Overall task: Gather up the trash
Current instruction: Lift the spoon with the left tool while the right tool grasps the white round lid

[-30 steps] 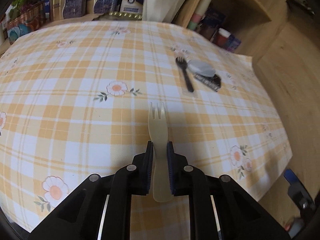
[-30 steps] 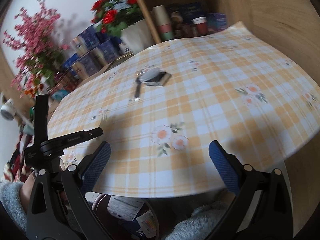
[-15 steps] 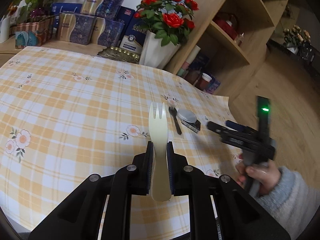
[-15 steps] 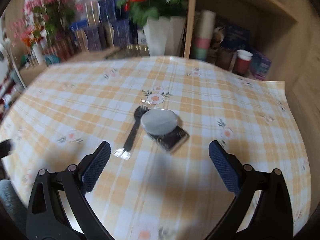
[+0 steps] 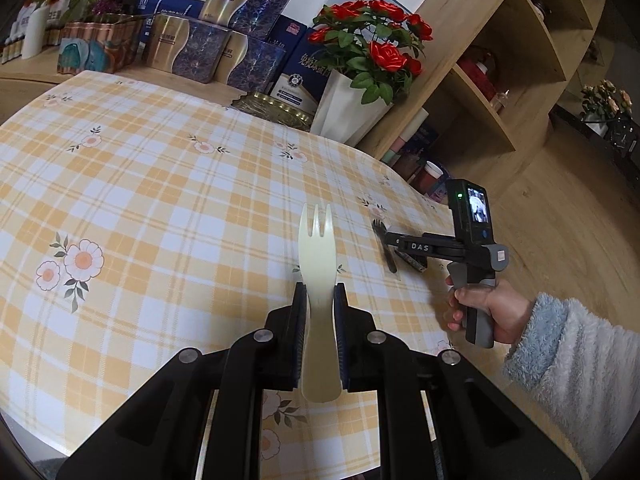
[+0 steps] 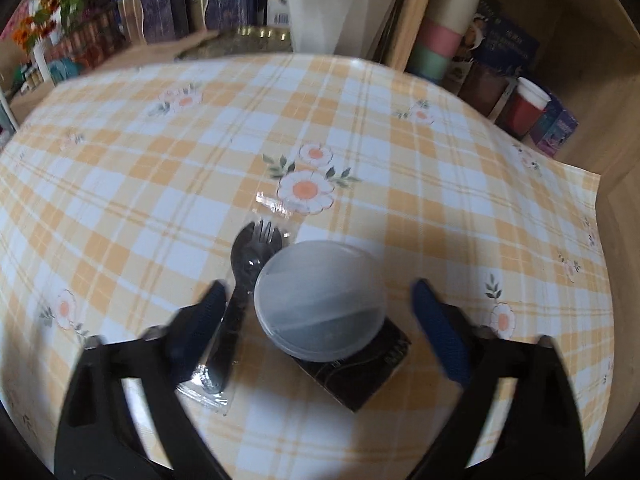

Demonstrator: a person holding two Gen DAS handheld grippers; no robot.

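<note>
My left gripper [image 5: 320,300] is shut on a cream plastic spork [image 5: 317,248], held tines-forward above the checked tablecloth [image 5: 160,200]. My right gripper [image 6: 316,300] hovers low over a round translucent lid [image 6: 320,300] lying on a black wrapper [image 6: 360,380]. Its jaws are closing, the lid sits between them, and the pads stand clear of it on both sides. A black spork in a clear sleeve [image 6: 240,292] lies just inside the left finger. From the left wrist view the right gripper [image 5: 394,240] shows at the table's right, held by a hand [image 5: 484,308].
A white vase of red roses [image 5: 352,108], stacked boxes [image 5: 216,48] and a gold tray [image 5: 276,108] line the table's far edge. A wooden shelf unit [image 5: 500,80] with cups stands to the right. A fluffy sleeve [image 5: 572,360] reaches in at right.
The right gripper swung from the table's near edge across to the lid, dropped low over it, and its jaws narrowed. The left gripper drew back and lifted, keeping the cream spork.
</note>
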